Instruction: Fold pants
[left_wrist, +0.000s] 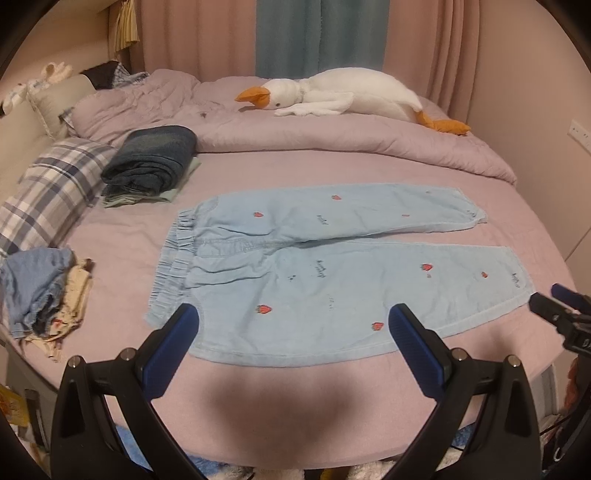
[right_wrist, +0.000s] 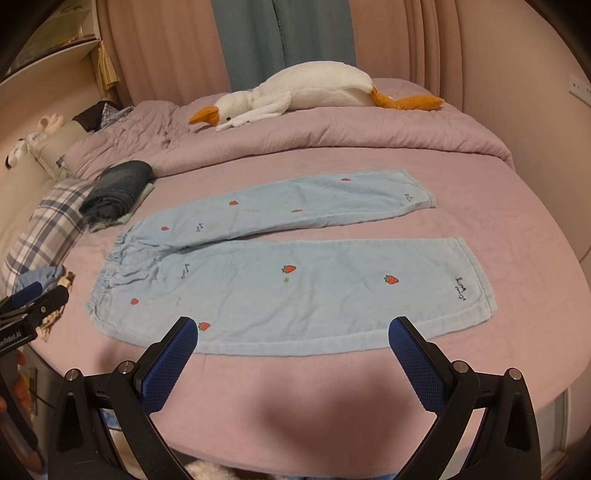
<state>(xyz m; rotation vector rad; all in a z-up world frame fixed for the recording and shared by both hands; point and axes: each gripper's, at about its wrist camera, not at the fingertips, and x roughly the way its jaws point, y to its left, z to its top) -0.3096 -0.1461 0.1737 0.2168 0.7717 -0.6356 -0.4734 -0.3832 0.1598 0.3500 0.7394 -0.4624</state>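
- The left gripper (left_wrist: 293, 321) was spread wide, its blue-padded fingers (left_wrist: 173, 343) hanging over the near edge of the pants (left_wrist: 314, 280) with nothing between them and no visible contact with the cloth.
- The right gripper (right_wrist: 293, 334) was likewise spread wide and held nothing; its blue pads (right_wrist: 415, 362) hovered at the near hem of the nearer trouser leg, and whether they brushed the fabric could not be told.
- In the left wrist view the right gripper's tip showed at the far right, just beside the cuff of the nearer leg; in the right wrist view the left gripper showed at the left edge, near the waistband end.
- The light blue pants (right_wrist: 295, 288), dotted with small red strawberries, lay flat and unfolded on the pink bed (right_wrist: 480, 229), elastic waistband to the left, both legs running to the right and splayed slightly apart.
- A folded stack of dark clothes (left_wrist: 151, 162) sat beyond the waistband, beside a plaid pillow (left_wrist: 51, 192).
- A crumpled pile of blue and cream garments (left_wrist: 44, 291) lay at the bed's left edge.
- A white plush goose (left_wrist: 332, 96) rested on the rumpled duvet (left_wrist: 332, 136) at the far side, well apart from the pants.
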